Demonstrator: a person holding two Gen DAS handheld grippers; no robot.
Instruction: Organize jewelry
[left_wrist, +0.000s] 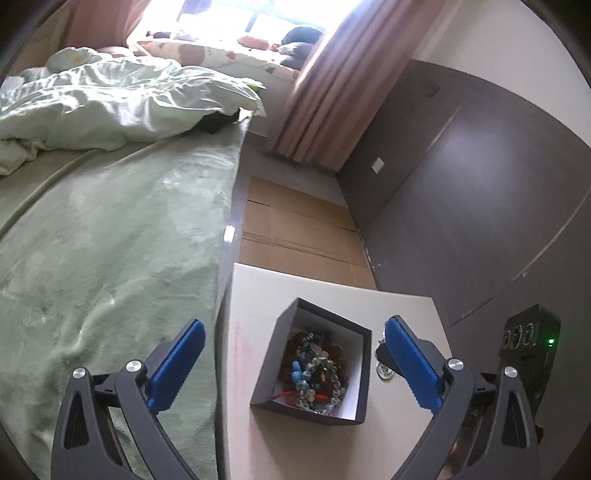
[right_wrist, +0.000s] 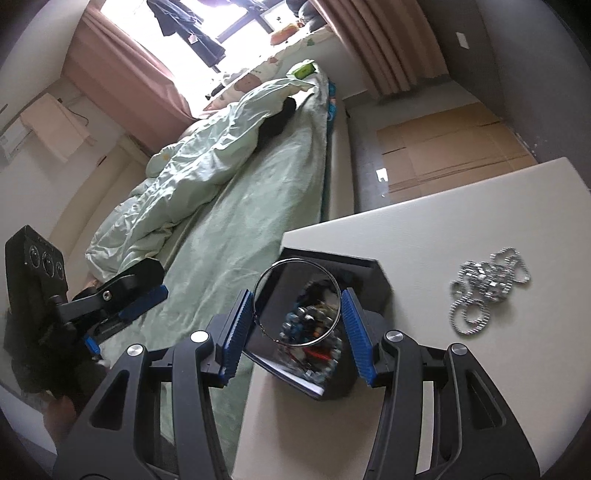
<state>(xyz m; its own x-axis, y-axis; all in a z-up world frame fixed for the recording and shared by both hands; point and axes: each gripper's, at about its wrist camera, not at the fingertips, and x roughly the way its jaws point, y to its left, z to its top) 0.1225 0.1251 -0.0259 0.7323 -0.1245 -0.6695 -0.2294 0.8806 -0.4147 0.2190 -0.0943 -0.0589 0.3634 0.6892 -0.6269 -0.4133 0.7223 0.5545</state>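
A black jewelry box (left_wrist: 364, 373) with a white lining stands on a white table (left_wrist: 258, 295) and holds several bead bracelets (left_wrist: 317, 376). My left gripper (left_wrist: 295, 369) is open and empty, its fingers either side of the box. My right gripper (right_wrist: 297, 325) is shut on a thin silver bangle (right_wrist: 295, 264), held just above the box (right_wrist: 369, 284). A silver chain (right_wrist: 487, 291) lies on the table (right_wrist: 406, 240) to the right of the box. The left gripper (right_wrist: 125, 295) also shows at the left of the right wrist view.
A bed with a green sheet (left_wrist: 110, 258) and crumpled duvet (left_wrist: 110, 107) runs along the table's left side. Flattened cardboard (left_wrist: 295, 229) lies on the floor beyond the table. A dark wardrobe (left_wrist: 480, 184) stands to the right. Pink curtains (left_wrist: 325, 92) hang at the window.
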